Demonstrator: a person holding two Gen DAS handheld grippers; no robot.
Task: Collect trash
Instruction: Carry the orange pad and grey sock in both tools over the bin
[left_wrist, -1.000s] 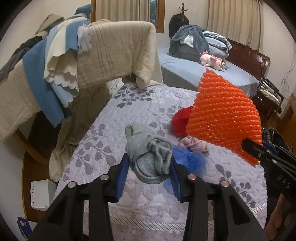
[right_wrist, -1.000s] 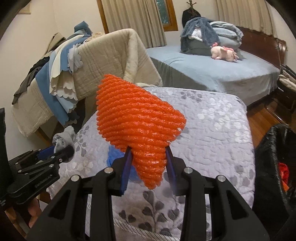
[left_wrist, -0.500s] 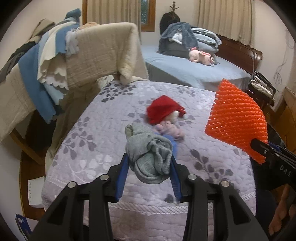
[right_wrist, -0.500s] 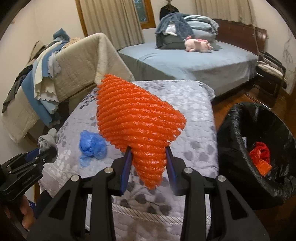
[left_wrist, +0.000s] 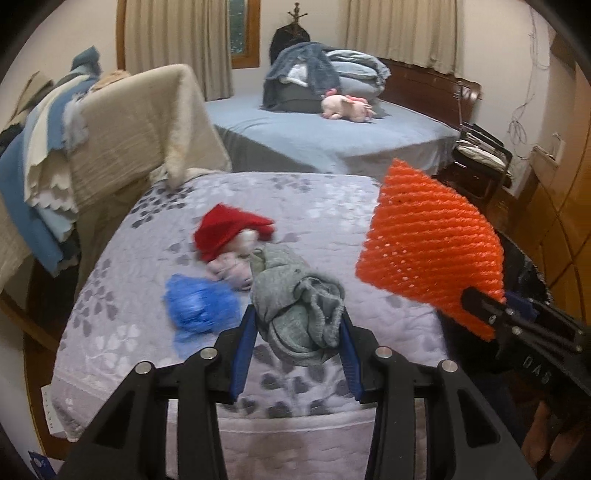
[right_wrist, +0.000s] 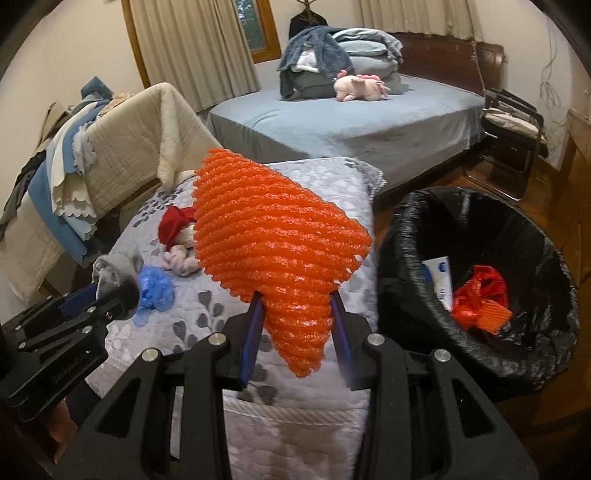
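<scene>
My left gripper is shut on a crumpled grey sock and holds it above the front of the quilted bed. My right gripper is shut on an orange foam net, held above the bed's right edge, left of the black-lined trash bin. The net also shows at the right of the left wrist view. A blue plastic wad, a pink cloth and a red cloth lie on the bed.
The bin holds red and orange trash and a white packet. Blankets hang over a chair at the left. A blue bed with a pink plush toy stands behind. A folding chair stands far right.
Both grippers have pulled back from the bed and swung right with their loads. The trash bin has come into the right wrist view; the bed items now lie farther off.
</scene>
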